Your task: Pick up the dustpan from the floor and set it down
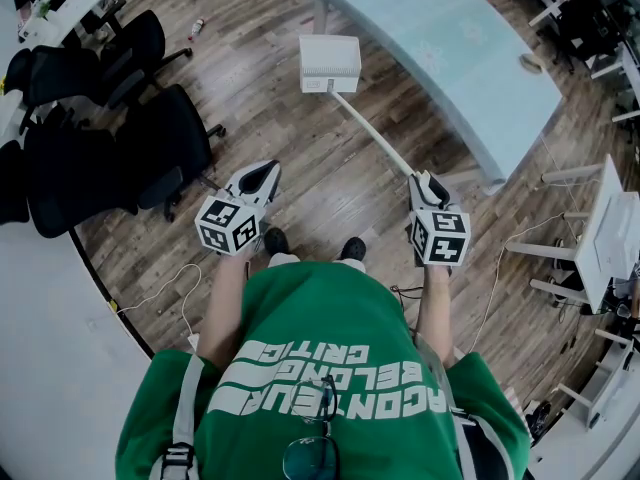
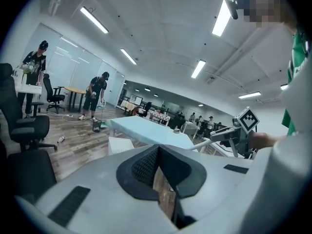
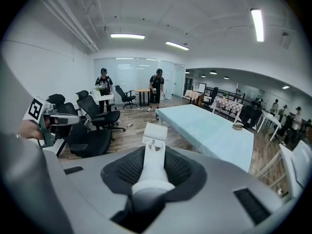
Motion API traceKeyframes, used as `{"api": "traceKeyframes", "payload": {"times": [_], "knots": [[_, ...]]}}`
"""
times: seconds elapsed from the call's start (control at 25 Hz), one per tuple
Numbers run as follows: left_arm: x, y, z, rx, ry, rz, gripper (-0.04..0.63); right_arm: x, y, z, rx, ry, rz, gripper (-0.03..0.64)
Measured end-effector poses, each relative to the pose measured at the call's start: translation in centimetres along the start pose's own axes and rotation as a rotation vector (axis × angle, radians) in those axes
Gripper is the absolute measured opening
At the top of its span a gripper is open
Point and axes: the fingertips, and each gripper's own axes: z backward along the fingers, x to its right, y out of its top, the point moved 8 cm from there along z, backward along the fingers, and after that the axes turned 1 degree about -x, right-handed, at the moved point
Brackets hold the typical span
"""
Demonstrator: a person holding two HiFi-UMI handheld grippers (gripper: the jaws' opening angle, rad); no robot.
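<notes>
The white dustpan [image 1: 330, 63] sits out in front of me over the wooden floor, close to the near end of the table. Its long pale handle [image 1: 375, 138] runs back to my right gripper [image 1: 428, 183], which is shut on the handle's end. In the right gripper view the handle [image 3: 154, 167] lies between the black pads and the pan [image 3: 155, 133] shows beyond them. I cannot tell whether the pan touches the floor. My left gripper [image 1: 266, 171] is held apart at the left, its fingertips together with nothing between them [image 2: 157, 152].
A long light-blue table [image 1: 450, 48] stands ahead right, with a tape roll [image 1: 531, 63] on it. Black office chairs [image 1: 150, 138] crowd the left. Cables [image 1: 500, 268] trail on the floor at right beside white furniture [image 1: 610, 238]. People [image 3: 103, 89] stand far back.
</notes>
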Motion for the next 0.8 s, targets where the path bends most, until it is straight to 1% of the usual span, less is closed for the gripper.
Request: {"api": "traceKeyframes", "payload": {"times": [0.4,0.8], "knots": [[0.3,-0.6,0.2,-0.001,0.013,0.016,-0.007,0.5,-1.1,0.0,-0.033,-0.006,-0.004,0.121],[0.7,-1.5,0.9,-0.001,0.033,0.035,-0.008,0.8,-3.8,-1.3,-0.130,0.010,0.017,0.120]]}}
